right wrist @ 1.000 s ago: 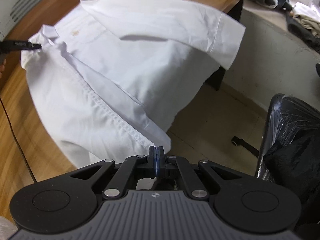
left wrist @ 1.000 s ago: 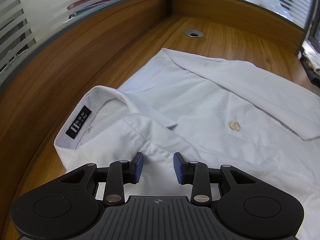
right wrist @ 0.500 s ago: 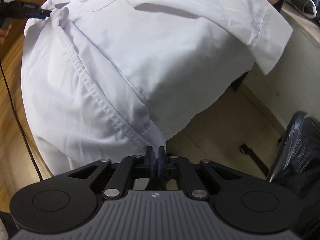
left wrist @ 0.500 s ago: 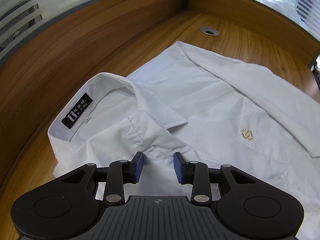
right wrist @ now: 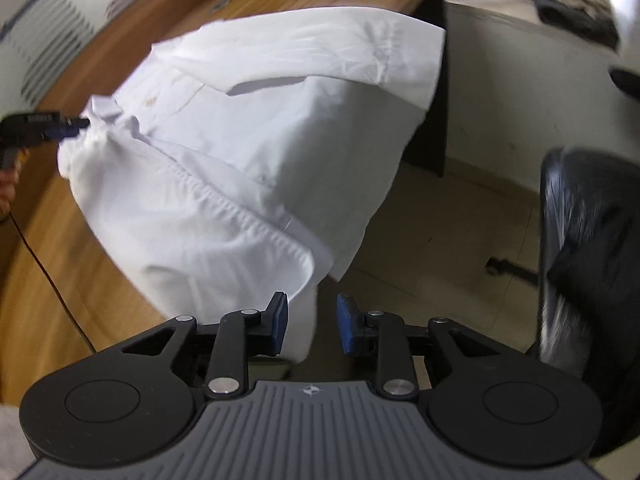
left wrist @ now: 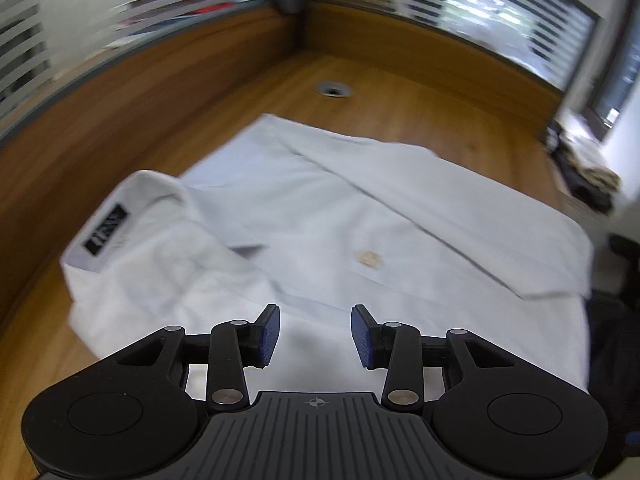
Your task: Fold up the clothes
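A white short-sleeved shirt [left wrist: 360, 216] lies front up on the wooden desk [left wrist: 400, 112], collar with a black label [left wrist: 106, 230] at the left. My left gripper [left wrist: 315, 336] hovers open just above the shirt near the collar, nothing between its blue pads. In the right wrist view the shirt [right wrist: 248, 152] hangs over the desk edge, hem drooping toward the floor. My right gripper [right wrist: 312, 322] is open just below the hem corner, which hangs free beside the left pad. The left gripper [right wrist: 44, 130] shows at the far left by the collar.
A black office chair [right wrist: 592, 256] stands to the right on the tiled floor. A thin cable [right wrist: 48, 272] runs across the desk. A round grommet [left wrist: 334, 89] sits at the desk's back. Wooden partition walls with blinds enclose the desk. Dark clothes [left wrist: 588, 184] lie at the right.
My right gripper has opened and let go of the shirt's hem, which has dropped over the desk edge. My left gripper stayed open and pulled back a little from the collar.
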`<state>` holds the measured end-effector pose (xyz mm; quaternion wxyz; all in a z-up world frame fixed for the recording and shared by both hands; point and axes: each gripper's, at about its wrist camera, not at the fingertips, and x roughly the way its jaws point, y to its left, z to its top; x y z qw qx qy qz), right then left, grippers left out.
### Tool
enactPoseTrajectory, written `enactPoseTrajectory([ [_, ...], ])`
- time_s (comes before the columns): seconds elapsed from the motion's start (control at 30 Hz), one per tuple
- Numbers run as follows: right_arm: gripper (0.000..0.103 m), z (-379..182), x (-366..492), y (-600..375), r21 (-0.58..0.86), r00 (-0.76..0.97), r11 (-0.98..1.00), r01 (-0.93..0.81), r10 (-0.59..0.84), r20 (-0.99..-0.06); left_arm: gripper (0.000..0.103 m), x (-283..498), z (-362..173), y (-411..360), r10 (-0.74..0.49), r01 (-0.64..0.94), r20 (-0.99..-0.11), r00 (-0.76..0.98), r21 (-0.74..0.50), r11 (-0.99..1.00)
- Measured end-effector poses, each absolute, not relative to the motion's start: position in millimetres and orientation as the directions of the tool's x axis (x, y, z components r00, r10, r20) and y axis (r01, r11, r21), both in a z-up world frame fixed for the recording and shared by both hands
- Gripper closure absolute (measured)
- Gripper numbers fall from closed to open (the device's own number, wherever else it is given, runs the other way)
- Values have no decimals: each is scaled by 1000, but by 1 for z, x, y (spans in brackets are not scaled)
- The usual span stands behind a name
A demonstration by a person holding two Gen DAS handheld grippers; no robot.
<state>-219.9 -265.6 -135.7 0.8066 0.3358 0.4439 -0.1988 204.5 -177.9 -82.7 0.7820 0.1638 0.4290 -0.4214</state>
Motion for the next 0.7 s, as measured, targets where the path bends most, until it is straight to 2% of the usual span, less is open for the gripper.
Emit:
enactPoseTrajectory([
  [0.17,70,-135,-245,-238,459,589,587,666,-38,-807,61,165,-85,-181,-544,850,-811,214,-120,513],
  [0.27,65,-148,-246,-217,542,643,513,666,-24,-766,61,149,-94,-184,-530,872,-826,192,-104,478],
  [0.5,65,-183,-241,-197,647,703,365,669,-28,-711,61,141,-125,-181,-466,859,-868,173,-98,502],
  [0.67,66,-197,-244,-204,655,693,318,685,-9,-721,60,142,-133,-182,-450,837,-872,194,-92,539],
  [0.7,73,-200,-244,-205,656,691,309,689,-5,-723,60,141,-133,-183,-447,838,-872,202,-83,540],
])
